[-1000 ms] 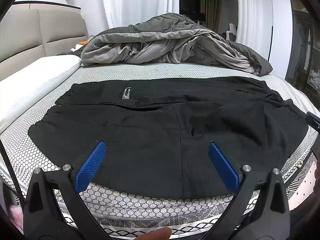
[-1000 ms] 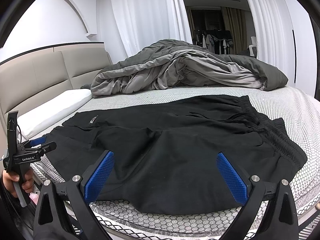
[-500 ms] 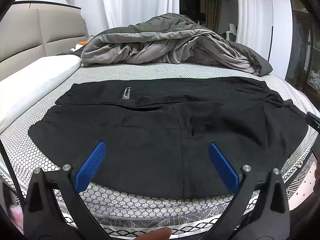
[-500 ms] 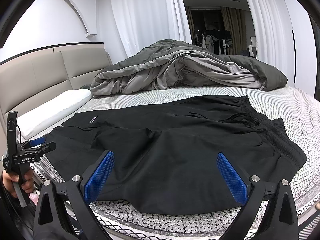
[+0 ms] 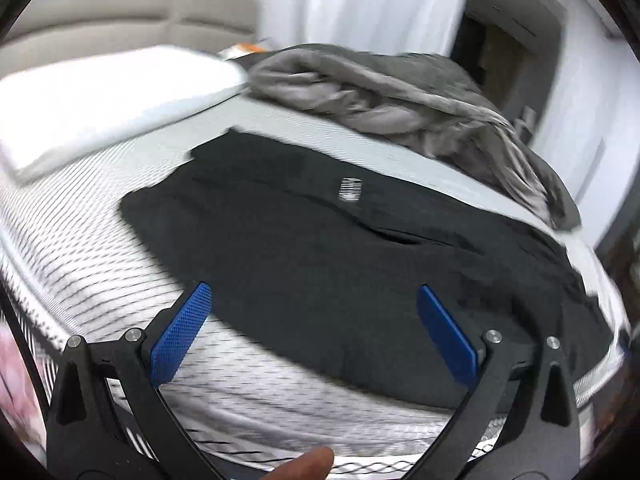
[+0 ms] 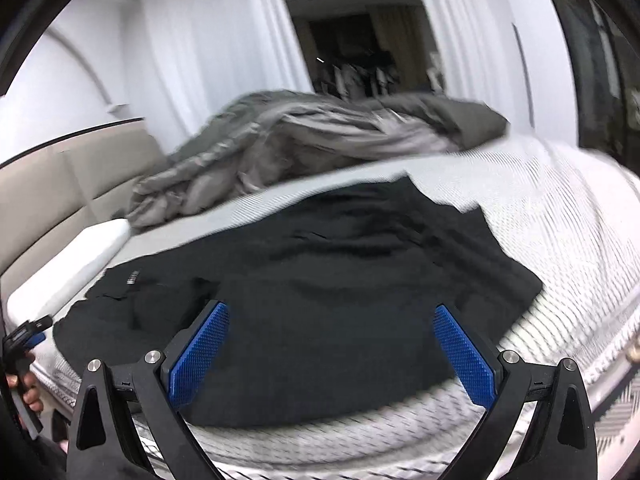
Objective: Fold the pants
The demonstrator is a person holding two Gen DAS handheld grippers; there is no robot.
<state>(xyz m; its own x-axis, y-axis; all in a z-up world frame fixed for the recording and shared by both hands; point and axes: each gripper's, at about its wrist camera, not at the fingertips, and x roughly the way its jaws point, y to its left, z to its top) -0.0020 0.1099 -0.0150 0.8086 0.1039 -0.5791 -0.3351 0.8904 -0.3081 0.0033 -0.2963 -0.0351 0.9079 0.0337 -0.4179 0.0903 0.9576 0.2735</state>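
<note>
Black pants [image 5: 340, 256] lie spread flat across the bed, with a small white label [image 5: 351, 189] on the far leg. They also show in the right wrist view [image 6: 320, 300], waistband end to the right. My left gripper [image 5: 316, 332] is open and empty, just above the near edge of the pants at their left end. My right gripper [image 6: 332, 356] is open and empty over the near edge toward the waistband end. The left gripper shows at the far left of the right wrist view [image 6: 28, 332]. Both views are motion-blurred.
A crumpled grey duvet [image 5: 400, 96] lies behind the pants. A white pillow [image 5: 100, 96] and beige headboard [image 5: 120, 12] are at the left. The patterned mattress [image 6: 560, 240] edge runs just below both grippers. White curtains [image 6: 224, 52] hang behind.
Both grippers have swung: the left toward the leg end and closer, the right toward the waistband end and closer. Both views have tilted and blurred. The pants have not moved.
</note>
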